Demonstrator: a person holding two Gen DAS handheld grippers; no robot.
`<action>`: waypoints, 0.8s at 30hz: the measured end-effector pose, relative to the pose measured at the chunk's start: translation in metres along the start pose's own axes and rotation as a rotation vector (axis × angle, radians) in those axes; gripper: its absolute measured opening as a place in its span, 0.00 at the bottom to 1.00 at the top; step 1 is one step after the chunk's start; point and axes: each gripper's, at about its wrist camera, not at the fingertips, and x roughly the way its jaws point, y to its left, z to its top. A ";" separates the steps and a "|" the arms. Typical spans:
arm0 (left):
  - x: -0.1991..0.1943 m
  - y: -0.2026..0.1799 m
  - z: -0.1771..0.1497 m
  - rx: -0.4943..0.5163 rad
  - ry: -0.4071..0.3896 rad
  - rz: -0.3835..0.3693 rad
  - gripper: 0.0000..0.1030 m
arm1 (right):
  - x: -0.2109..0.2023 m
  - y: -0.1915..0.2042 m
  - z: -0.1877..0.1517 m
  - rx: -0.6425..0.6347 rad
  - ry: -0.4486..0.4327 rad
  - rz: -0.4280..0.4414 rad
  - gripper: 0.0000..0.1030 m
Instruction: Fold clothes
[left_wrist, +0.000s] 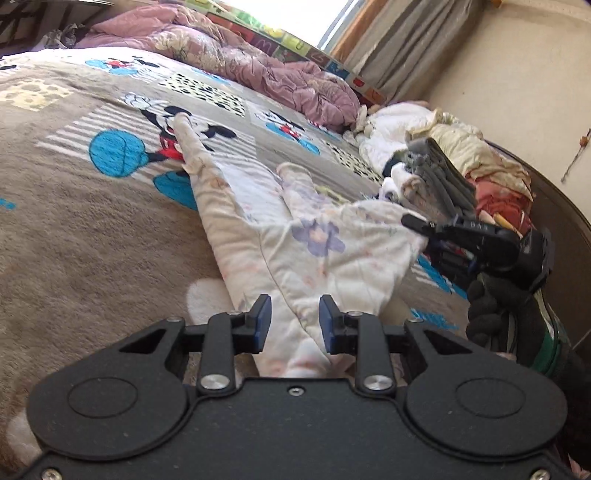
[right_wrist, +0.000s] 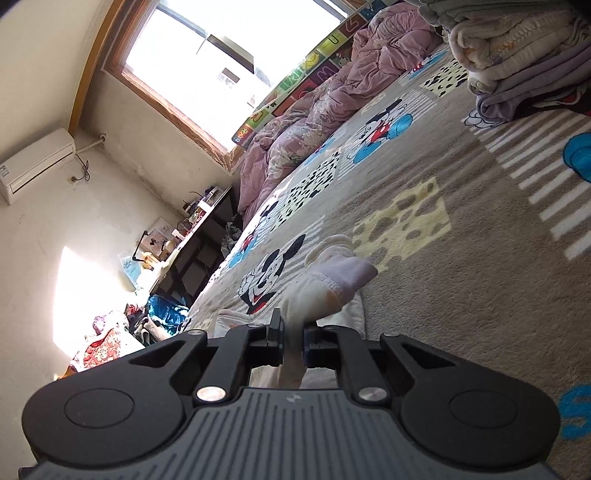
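Note:
A white garment with a pale flower print (left_wrist: 295, 236) lies on the cartoon-mouse blanket (left_wrist: 92, 221), its two legs stretching away from me. My left gripper (left_wrist: 295, 321) is at its near end, the bunched cloth filling the gap between the blue pads. My right gripper (left_wrist: 417, 225) comes in from the right, held by a black-gloved hand (left_wrist: 491, 306), and is shut on the garment's right edge. In the right wrist view that gripper (right_wrist: 293, 332) pinches a fold of the white cloth (right_wrist: 332, 280), lifted slightly off the blanket (right_wrist: 480, 295).
A stack of folded clothes (left_wrist: 436, 173) and loose laundry (left_wrist: 491, 199) sit at the bed's right end. A crumpled purple quilt (left_wrist: 258, 66) runs along the far side under the window. Folded items (right_wrist: 517, 55) and a cluttered dark desk (right_wrist: 199, 236) show in the right wrist view.

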 end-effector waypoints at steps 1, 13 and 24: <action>0.001 0.000 0.002 -0.004 -0.013 -0.004 0.24 | -0.001 -0.002 -0.001 0.012 -0.002 0.006 0.11; 0.054 -0.030 -0.021 0.302 0.186 0.162 0.24 | -0.016 -0.008 -0.008 0.022 -0.008 -0.001 0.11; 0.053 -0.027 -0.022 0.307 0.219 0.153 0.24 | -0.059 -0.042 -0.052 0.121 -0.066 -0.018 0.11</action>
